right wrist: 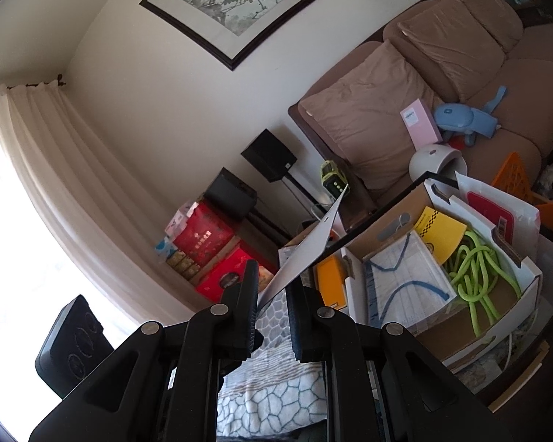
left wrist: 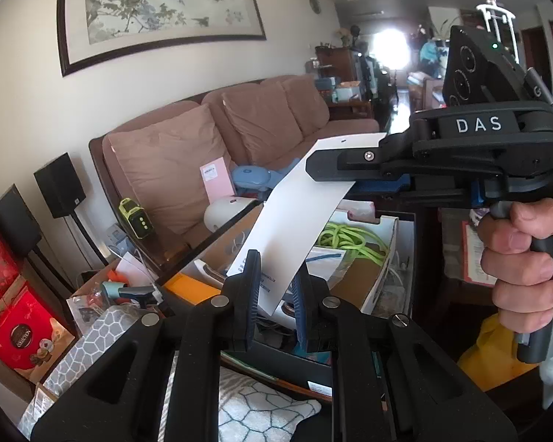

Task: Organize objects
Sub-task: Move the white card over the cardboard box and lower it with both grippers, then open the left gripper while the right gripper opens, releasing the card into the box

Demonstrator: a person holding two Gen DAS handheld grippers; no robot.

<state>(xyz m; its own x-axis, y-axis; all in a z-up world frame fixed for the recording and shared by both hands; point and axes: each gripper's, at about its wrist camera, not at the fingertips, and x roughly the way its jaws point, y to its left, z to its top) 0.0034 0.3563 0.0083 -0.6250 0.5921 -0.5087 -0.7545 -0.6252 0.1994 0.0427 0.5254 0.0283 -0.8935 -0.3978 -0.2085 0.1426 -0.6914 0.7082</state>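
Holding a white paper sheet [left wrist: 295, 221] stretched between both tools, I am gripping its lower end in the left gripper [left wrist: 276, 287] and its upper end in the right gripper [left wrist: 335, 173], above the open cardboard box [left wrist: 383, 287]. I am judging that filing it calls for lowering it past the green cord [left wrist: 350, 239] and yellow card [right wrist: 438, 232] crowding the box.

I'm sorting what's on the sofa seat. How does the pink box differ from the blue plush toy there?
The flat pink rectangular box stands upright, leaning against the tan back cushion; the soft blue plush toy lies along the seat. The box is hard-edged with a white label; the toy is rounded, with a strap-like part sticking up. Both rest on the brown sofa, side by side.
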